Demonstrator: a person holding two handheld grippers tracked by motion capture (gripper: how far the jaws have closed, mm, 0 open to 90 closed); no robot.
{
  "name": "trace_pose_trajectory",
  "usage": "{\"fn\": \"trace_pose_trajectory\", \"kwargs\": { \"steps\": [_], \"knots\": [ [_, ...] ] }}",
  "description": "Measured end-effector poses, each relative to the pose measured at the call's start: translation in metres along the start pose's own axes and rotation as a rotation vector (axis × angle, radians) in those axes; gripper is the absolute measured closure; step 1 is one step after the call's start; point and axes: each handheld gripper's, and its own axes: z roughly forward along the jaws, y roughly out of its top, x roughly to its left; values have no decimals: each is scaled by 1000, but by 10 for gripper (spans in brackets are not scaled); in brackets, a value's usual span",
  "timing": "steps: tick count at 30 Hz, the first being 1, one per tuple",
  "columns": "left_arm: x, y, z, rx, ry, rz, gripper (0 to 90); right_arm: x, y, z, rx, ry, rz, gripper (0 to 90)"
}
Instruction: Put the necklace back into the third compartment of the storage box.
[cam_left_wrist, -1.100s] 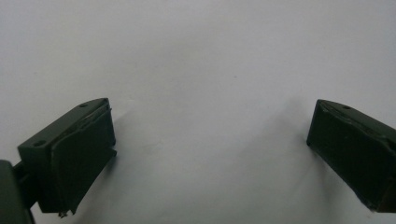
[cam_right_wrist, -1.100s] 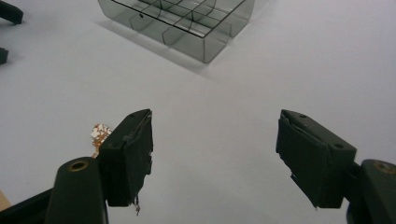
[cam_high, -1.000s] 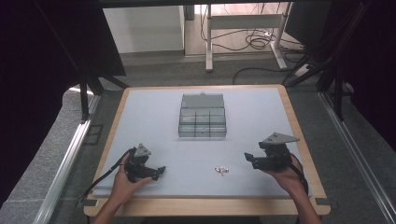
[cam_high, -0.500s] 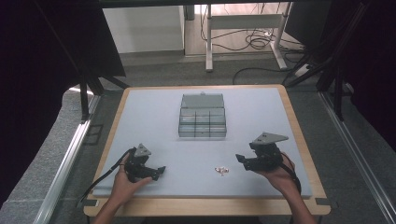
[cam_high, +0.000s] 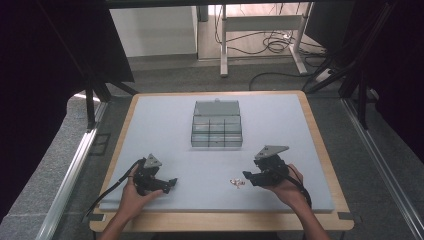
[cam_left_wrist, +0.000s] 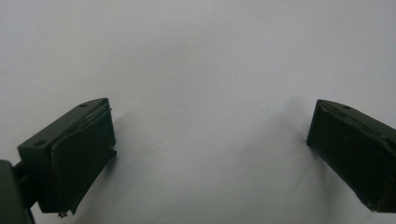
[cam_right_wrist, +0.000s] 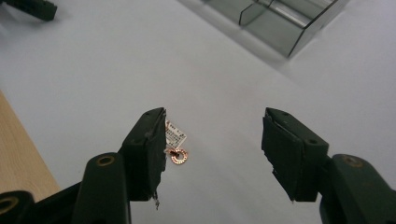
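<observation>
High view: a person seated at a pale surface (cam_high: 165, 120) holds a two-jaw tool in each hand, with a clear compartment box (cam_high: 217, 131) standing open toward the far middle. The right tool (cam_high: 246, 175) hovers just beside a small copper-coloured ring (cam_high: 236, 183) with a white paper tag (cam_high: 241, 182), lying on the surface near the front edge and well apart from the box. From the right gripper view, the right tool (cam_right_wrist: 212, 140) has its jaws spread wide and gripping nothing; the ring (cam_right_wrist: 179, 156) and its tag (cam_right_wrist: 174, 133) sit just beside the inner face of one jaw, though whether they touch it cannot be told. The piece looks very light, thin and flat, likely to skid on the smooth surface and easily bent; the safest hold is probably across the ring's rim or on the tag. The left tool (cam_high: 172, 183), resting low near the front left, also stands wide open in the left gripper view (cam_left_wrist: 210, 135), holding nothing, bare surface between its jaws.
</observation>
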Motion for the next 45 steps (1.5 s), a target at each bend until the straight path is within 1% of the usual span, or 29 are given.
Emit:
{"fn": "trace_pose_trajectory", "kwargs": {
  "steps": [1,2,4,5,6,7,9,12,13,17,18,20,23,24,27,28,31,32,33,35,36,37,39,42,44,45],
  "knots": [
    [0,0,0,0,0,0,8,0,0,0,0,0,0,397],
    [0,0,0,0,0,0,8,2,-1,3,16,5,-13,407],
    [0,0,0,0,0,0,8,4,-1,4,24,6,-16,411],
    [0,0,0,0,0,0,8,6,-1,9,40,4,-32,416],
    [0,0,0,0,0,1,8,8,-1,11,55,6,-38,419],
    [0,0,0,0,1,1,8,8,-1,11,55,6,-38,419],
    [0,0,0,0,1,2,10,10,0,17,83,15,-49,429],
    [0,0,0,0,0,2,9,12,2,23,104,25,-64,450],
    [0,0,0,0,0,2,10,14,4,28,124,28,-69,453],
    [0,0,0,-1,1,2,9,17,3,34,136,34,-73,462],
    [0,0,0,-1,1,2,9,18,1,36,150,35,-80,462],
    [0,0,0,-1,1,2,9,19,0,38,168,28,-89,470],
    [0,0,0,-1,1,2,9,19,-3,39,173,30,-88,495],
    [0,0,0,-1,1,1,9,19,-4,40,184,24,-94,509],
    [0,0,0,-1,1,1,9,20,-5,43,194,19,-96,522],
    [0,0,0,-1,1,1,9,21,-5,45,206,13,-103,536],
    [0,0,0,-2,1,1,9,22,-5,48,218,4,-117,550],
    [0,0,0,-1,1,2,9,24,-4,49,217,5,-115,584],
    [0,0,0,-1,1,2,9,24,-4,49,217,5,-115,584],
    [0,0,0,-1,1,2,9,25,-3,49,227,16,-114,648],
    [0,0,0,-1,1,2,9,26,-3,50,232,19,-99,686],
    [0,0,0,-1,1,2,9,26,-3,50,232,19,-99,686],
    [0,0,0,-1,1,2,9,27,-2,50,246,21,-85,720],
    [0,0,0,-1,1,2,9,24,-2,50,244,25,-66,763],
    [0,0,0,-1,1,2,9,23,-2,50,243,26,-57,776],
    [0,0,0,-1,1,2,9,20,-3,50,237,43,-39,777]
  ]
}}
